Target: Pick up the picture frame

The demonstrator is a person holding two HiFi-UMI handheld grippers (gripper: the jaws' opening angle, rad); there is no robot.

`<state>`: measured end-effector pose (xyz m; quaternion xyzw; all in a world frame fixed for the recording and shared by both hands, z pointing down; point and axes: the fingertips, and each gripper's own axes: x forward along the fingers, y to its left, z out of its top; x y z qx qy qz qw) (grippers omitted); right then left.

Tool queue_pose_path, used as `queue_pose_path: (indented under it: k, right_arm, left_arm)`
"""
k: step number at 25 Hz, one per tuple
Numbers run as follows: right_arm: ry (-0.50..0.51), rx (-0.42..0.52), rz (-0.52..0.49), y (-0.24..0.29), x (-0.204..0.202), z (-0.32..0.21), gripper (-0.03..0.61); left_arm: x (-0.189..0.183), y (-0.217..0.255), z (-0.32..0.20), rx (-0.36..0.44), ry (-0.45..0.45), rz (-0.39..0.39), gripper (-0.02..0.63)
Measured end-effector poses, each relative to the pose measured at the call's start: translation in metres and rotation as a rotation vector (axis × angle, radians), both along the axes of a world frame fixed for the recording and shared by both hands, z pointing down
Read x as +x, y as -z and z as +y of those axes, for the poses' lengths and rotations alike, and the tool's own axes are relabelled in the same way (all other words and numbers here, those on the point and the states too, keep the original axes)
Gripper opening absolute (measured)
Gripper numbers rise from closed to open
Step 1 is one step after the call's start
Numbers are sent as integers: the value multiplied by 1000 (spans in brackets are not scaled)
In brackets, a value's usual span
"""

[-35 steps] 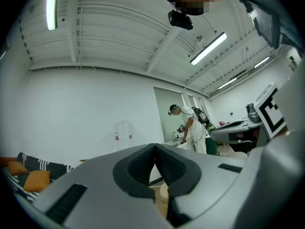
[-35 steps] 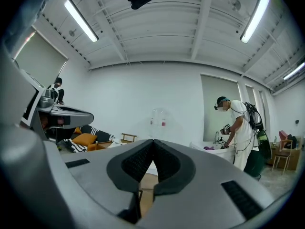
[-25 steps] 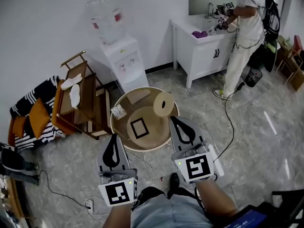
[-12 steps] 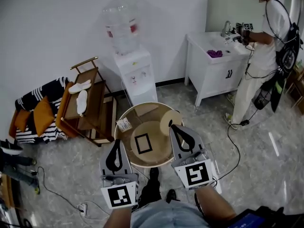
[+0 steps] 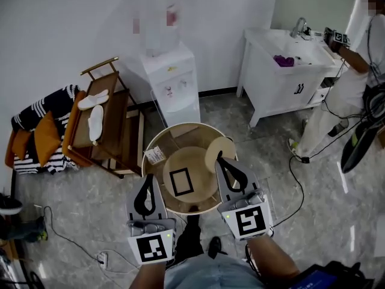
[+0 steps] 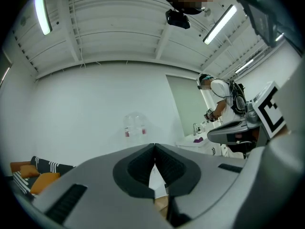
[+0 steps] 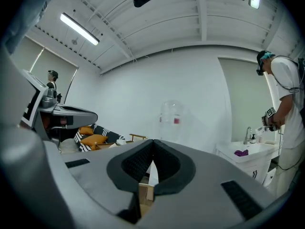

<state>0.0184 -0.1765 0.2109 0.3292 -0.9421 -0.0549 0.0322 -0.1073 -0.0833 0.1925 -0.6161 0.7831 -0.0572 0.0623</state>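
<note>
A small black picture frame (image 5: pixel 181 182) lies flat on the inner shelf of a round wooden table (image 5: pixel 157 189) in the head view. My left gripper (image 5: pixel 146 182) hangs just left of the table's rim, jaws shut and empty. At the table's right rim my right gripper (image 5: pixel 223 161) is also shut and holds nothing. Both gripper views look up and out at the white wall; in them the left gripper (image 6: pixel 154 148) and the right gripper (image 7: pixel 152 144) show their tips touching. The frame does not show in either gripper view.
A water dispenser (image 5: pixel 173 87) stands behind the table, a wooden rack (image 5: pixel 102 125) with slippers to its left, striped and orange cushions (image 5: pixel 36 137) further left. A person (image 5: pixel 364 65) works at a white sink cabinet (image 5: pixel 283 71) at right. Cables (image 5: pixel 301 185) trail on the tiled floor.
The head view has shifted: the room has slid in the picture and the round table now sits lower and closer between the grippers. Both grippers have stayed shut.
</note>
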Motion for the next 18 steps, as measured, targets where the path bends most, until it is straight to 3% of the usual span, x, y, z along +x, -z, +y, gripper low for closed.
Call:
queue_pose_path:
  k: [10, 18]
  right_arm:
    - [4, -124, 93, -93, -78, -77, 14]
    - [40, -262, 197, -197, -127, -99, 14]
  left_arm:
    - [-70, -82, -82, -111, -25, 98, 15]
    - [-120, -181, -111, -268, -9, 174, 15]
